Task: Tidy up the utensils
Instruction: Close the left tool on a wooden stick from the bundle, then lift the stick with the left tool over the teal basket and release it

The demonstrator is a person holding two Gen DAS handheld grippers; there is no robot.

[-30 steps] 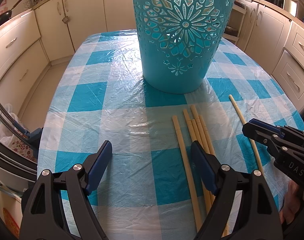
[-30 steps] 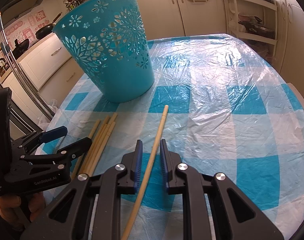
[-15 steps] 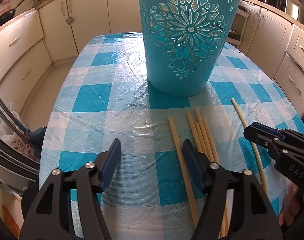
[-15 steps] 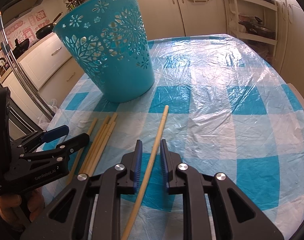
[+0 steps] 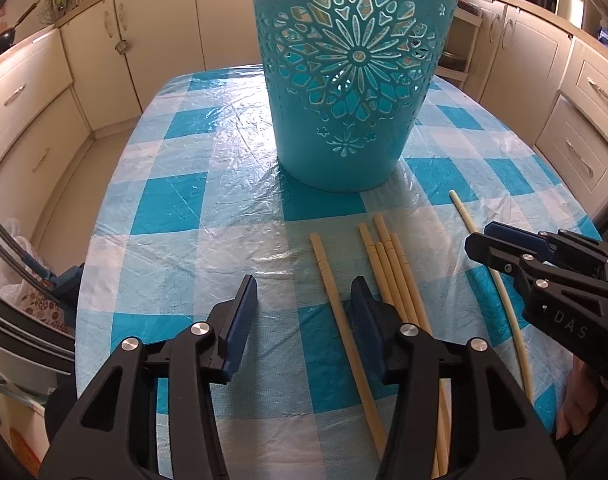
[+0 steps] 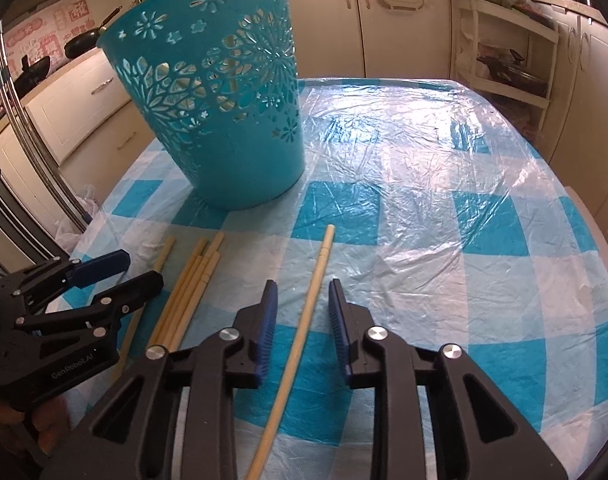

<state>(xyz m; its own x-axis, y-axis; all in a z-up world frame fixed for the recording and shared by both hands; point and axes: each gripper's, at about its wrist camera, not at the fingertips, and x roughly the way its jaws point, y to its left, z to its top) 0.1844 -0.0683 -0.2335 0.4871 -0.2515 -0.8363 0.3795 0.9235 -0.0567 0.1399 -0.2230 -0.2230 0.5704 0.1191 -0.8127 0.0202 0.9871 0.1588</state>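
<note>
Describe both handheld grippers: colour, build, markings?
Both match: the left gripper and right gripper have black plastic linkage frames with silver rivets and blue ribbed pads. The left body reads "GenRobot.AI" in the right wrist view; the right one shows "DAS". No cables or sleeves visible.

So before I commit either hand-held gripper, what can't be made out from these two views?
- Teal basket inside: left wrist view cuts off its rim; right wrist view looks from below the rim.
- Bundle of chopsticks: near ends hidden behind the left hand-held gripper, so the count is unsure.
- Single chopstick between the right hand-held gripper fingers: near end runs off the bottom edge; jaws have just been opening, pads clear of it.
</note>
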